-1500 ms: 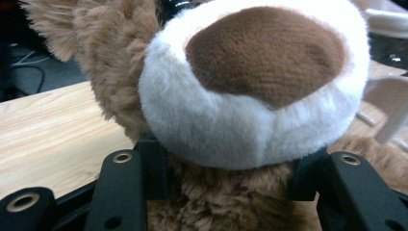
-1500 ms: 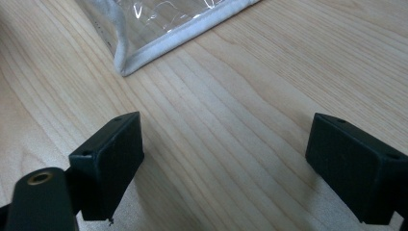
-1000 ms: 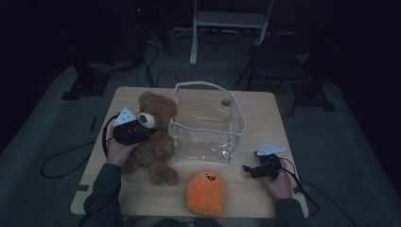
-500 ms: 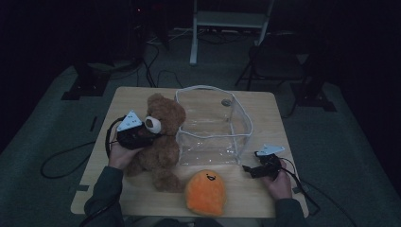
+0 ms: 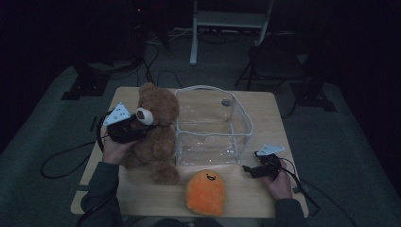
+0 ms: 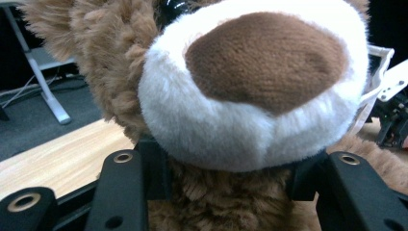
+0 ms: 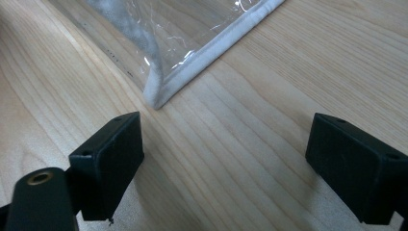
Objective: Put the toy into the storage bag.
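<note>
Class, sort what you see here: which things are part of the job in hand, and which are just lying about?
In the job:
teddy bear, clamped at the neck by the left gripper
clear bag, open-topped beside it

Lying about:
orange plush toy
right gripper, open, empty, near the bag's corner

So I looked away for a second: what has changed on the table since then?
The left gripper, shut on the bear, has lifted it a little and leaned it toward the clear bag. The right gripper, open, the bag and the orange plush stayed put.
</note>
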A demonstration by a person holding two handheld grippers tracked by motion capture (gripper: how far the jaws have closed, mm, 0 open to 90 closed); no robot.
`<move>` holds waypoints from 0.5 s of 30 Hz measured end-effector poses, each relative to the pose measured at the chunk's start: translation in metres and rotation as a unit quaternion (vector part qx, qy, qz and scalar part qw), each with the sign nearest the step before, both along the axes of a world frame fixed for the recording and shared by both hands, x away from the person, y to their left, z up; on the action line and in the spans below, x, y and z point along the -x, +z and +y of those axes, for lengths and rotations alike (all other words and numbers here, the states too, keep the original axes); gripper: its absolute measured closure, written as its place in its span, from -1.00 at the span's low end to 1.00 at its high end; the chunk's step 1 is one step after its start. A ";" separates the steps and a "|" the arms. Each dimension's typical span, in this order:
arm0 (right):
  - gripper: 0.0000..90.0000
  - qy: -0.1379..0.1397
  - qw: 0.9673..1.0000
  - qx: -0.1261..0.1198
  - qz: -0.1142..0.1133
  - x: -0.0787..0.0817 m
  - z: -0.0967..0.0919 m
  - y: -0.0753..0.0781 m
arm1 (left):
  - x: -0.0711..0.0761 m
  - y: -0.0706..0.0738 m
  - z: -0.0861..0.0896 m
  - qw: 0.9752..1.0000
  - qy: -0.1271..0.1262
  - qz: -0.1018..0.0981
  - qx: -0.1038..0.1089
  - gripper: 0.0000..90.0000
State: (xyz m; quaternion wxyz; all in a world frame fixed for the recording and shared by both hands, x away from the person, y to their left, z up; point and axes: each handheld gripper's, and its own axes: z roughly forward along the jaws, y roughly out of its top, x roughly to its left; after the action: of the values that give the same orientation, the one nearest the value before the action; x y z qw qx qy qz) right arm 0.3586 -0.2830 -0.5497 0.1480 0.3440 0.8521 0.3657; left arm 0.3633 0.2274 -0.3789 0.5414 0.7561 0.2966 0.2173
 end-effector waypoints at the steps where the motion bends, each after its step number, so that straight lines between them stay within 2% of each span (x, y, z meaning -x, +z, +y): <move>1: -0.73 0.000 1.000 0.000 0.000 0.000 0.000 0.000 | 0.000 0.001 0.000 1.000 0.001 -0.002 0.000 0.07; 5: -0.73 0.000 1.000 0.000 0.000 0.000 0.000 0.000 | -0.001 0.007 0.000 1.000 0.002 -0.006 -0.003 0.07; 15: -0.73 0.000 1.000 0.000 0.000 0.000 0.000 0.000 | -0.004 0.022 0.002 1.000 0.004 -0.021 0.004 0.06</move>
State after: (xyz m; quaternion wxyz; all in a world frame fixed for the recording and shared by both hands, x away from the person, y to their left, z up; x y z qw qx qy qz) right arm 0.3586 -0.2830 -0.5497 0.1480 0.3440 0.8521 0.3655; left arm 0.3673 0.2295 -0.3568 0.5495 0.7480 0.2893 0.2342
